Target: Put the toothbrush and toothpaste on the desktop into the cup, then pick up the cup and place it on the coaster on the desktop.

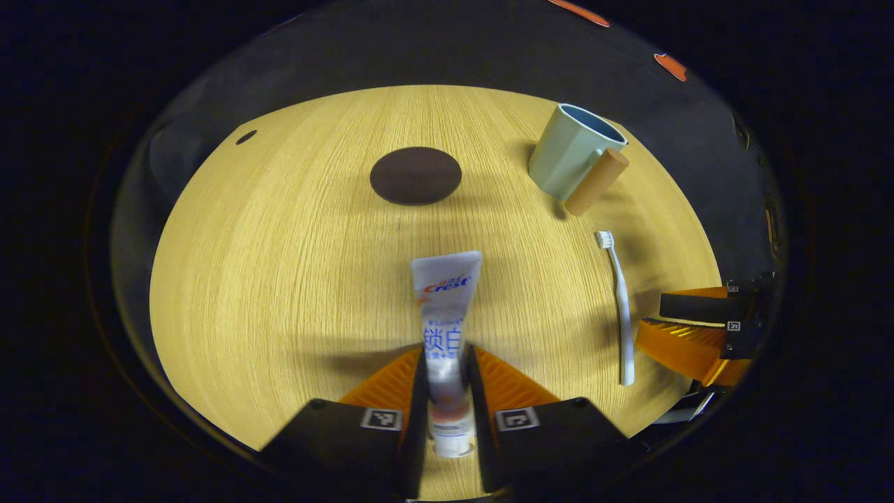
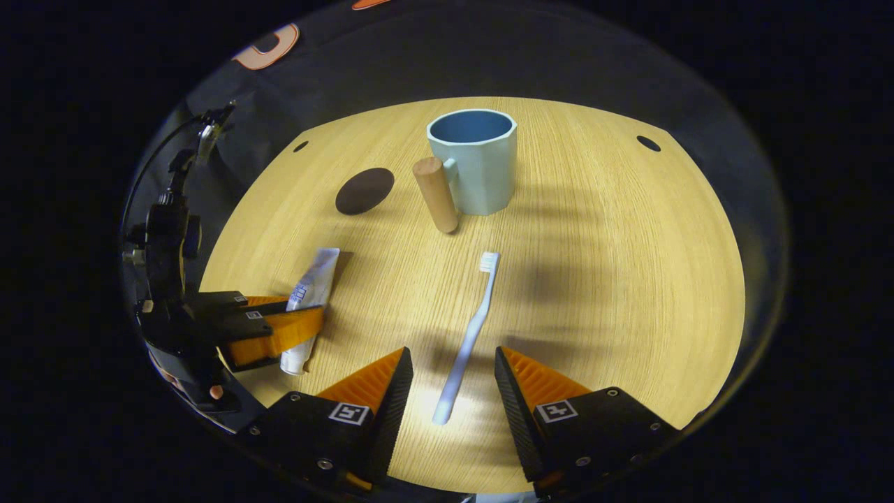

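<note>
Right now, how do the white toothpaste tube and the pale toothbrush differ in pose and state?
The white toothpaste tube sits clamped between the left gripper fingers; the pale toothbrush lies free between the right gripper fingers, which stand open. The tube is flat and wide, the toothbrush thin and slightly curved. Both lie on the wooden desktop, outside the pale green cup.

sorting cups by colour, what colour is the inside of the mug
Blue inside the pale green mug, clearest in the right gripper view.

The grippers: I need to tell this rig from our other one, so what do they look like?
Each gripper, left and right, has two wedge-shaped fingers with ridged inner faces on blocky black bases with screws. Each base carries a small square black-and-white marker. Behind the left gripper sits a black mount with cables.
</note>
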